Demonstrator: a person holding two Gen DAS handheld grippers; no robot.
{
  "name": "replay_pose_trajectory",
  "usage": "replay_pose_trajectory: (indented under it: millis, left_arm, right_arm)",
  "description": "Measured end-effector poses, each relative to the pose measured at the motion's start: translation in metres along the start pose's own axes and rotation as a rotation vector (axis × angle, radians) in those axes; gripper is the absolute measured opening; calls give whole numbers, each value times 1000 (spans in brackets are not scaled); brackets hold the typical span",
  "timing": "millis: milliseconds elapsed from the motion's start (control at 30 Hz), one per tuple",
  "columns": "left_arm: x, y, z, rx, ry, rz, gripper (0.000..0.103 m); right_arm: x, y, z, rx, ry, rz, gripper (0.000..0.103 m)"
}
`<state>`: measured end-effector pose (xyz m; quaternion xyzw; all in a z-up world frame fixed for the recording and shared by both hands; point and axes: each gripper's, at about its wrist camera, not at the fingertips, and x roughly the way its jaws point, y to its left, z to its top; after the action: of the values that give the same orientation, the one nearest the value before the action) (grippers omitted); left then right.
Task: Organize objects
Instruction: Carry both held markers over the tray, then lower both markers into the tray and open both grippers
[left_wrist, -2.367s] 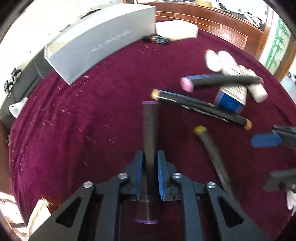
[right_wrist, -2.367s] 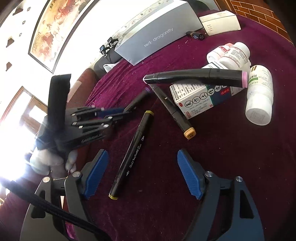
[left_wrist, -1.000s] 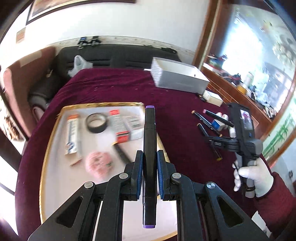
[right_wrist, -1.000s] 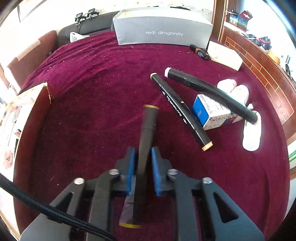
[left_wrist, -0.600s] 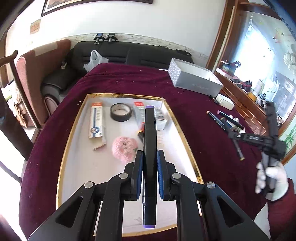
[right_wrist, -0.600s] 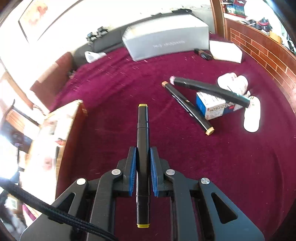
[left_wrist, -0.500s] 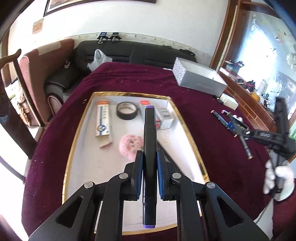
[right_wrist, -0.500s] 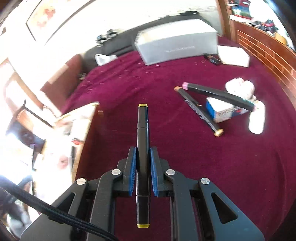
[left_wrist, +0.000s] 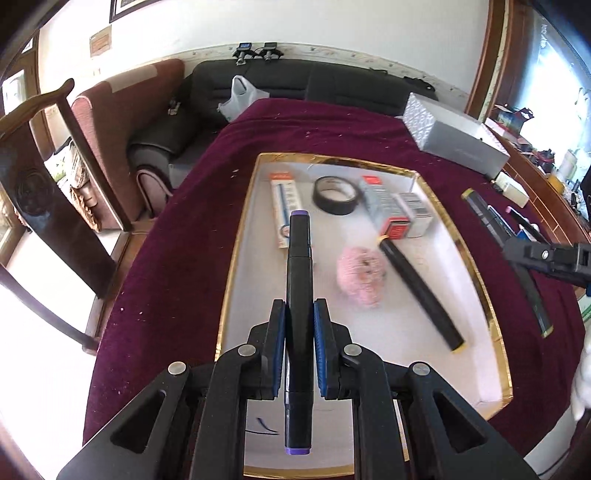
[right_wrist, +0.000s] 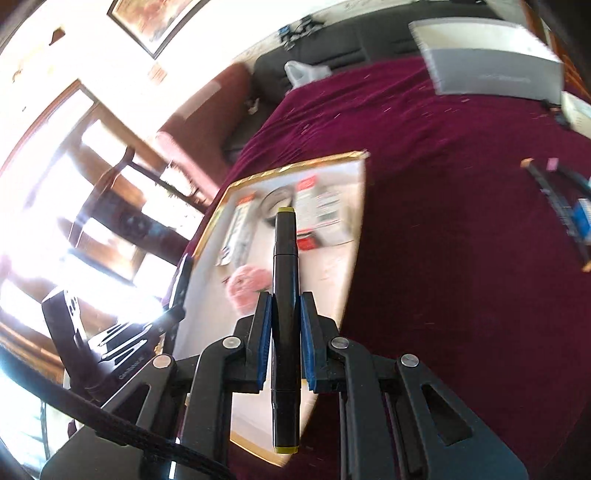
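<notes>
Nearest the left wrist camera, the left gripper is clenched on a black marker with purple caps, held lengthwise over the near part of the gold-rimmed tray. In the right wrist view, the right gripper grasps a black marker with yellow caps above the tray's edge, where it meets the maroon surface. In the tray lie another black marker, a pink fluffy ball, a roll of black tape, a red-ended carton and a blister pack, perhaps a pen. Farther right, more markers lie blurred on the surface. At the far edge stands a grey box.
</notes>
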<state>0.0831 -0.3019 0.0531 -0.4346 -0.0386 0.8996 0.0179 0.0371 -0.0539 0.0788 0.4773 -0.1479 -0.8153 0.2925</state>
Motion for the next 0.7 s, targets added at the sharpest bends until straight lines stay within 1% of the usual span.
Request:
replay_pose_trajectory:
  millis: [200,300,533,700]
  left_arm:
    - [12,8,6,8,33,6,12]
    - [18,9,8,17,45,7,12]
    - [26,16,7,4,68,-2,12]
    - [32,15,10,14,84,13,12]
  right_arm:
    - [46,13,-7,-3,82,13,13]
    - [64,15,-7,-1,106,-4,13]
    - [80,17,-3,-10,121,-54,13]
    - [93,19,4,-21,134,-103,13]
